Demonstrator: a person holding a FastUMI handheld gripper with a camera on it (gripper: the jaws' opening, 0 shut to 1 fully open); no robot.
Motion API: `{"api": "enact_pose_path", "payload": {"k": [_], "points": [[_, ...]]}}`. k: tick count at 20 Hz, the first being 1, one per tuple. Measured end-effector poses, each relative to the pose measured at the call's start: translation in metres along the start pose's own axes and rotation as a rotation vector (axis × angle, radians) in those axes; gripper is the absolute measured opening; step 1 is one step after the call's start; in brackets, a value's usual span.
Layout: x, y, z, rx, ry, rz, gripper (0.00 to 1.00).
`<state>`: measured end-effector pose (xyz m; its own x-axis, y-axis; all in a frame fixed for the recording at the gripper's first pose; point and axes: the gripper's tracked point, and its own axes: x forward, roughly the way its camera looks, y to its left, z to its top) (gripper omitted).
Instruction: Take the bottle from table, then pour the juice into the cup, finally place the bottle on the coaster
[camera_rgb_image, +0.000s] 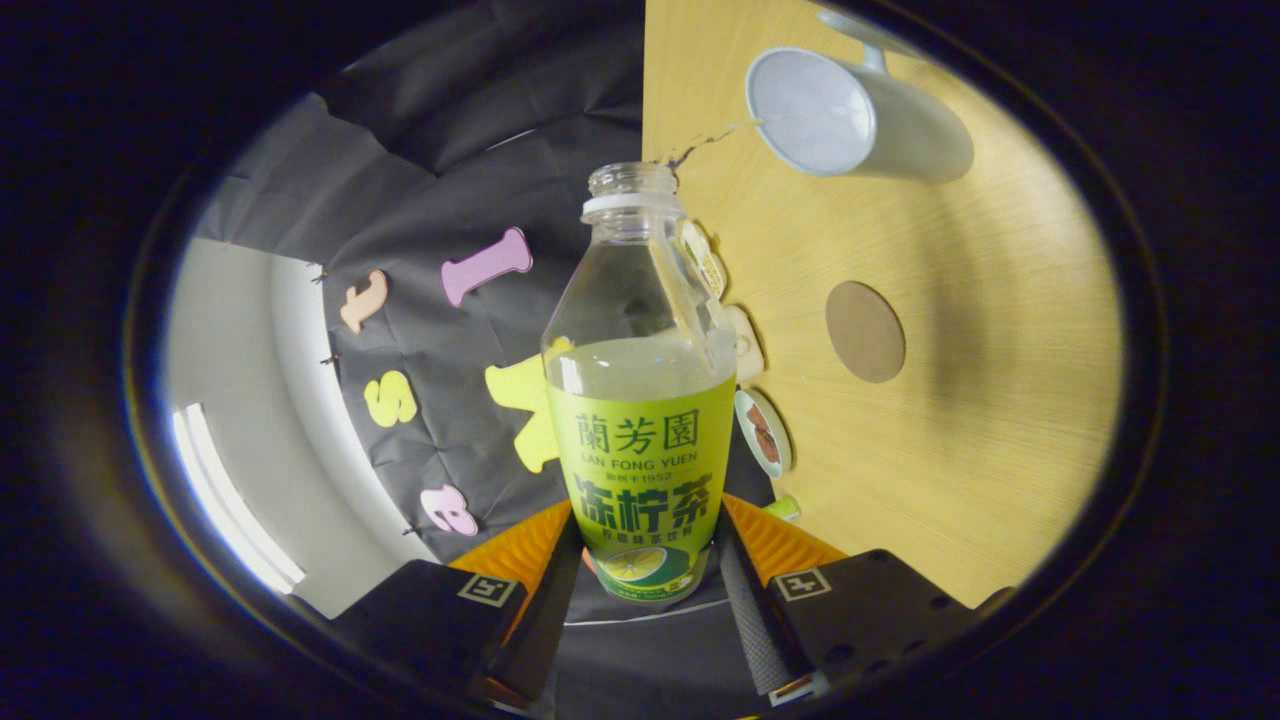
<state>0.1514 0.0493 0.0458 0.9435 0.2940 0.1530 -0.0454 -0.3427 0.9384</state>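
Fingers clamping apparently sideways-tipped bottle

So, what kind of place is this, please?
Probably a staged recording booth, not a real kitchen. A black cloth wall stands behind a plain wooden table, where only a cup and a coaster are laid out. The claw is shut on the bottle.

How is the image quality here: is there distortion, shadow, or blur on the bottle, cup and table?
Gripper view: fisheye bends the table edge and rolls the scene sideways; the bottle, held between the gripper fingers, is sharp, with light glare on its clear neck; the cup looks slightly soft; a dim shadow lies beside the coaster.
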Motion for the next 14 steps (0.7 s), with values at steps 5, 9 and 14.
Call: {"api": "enact_pose_path", "payload": {"k": [5,9,14], "points": [[0.002,0.006,-0.001,0.030,0.003,0.006,0.78],[0.001,0.009,-0.002,0.065,0.007,0.020,0.78],[0.005,0.015,-0.003,0.102,0.025,0.025,0.78]]}}
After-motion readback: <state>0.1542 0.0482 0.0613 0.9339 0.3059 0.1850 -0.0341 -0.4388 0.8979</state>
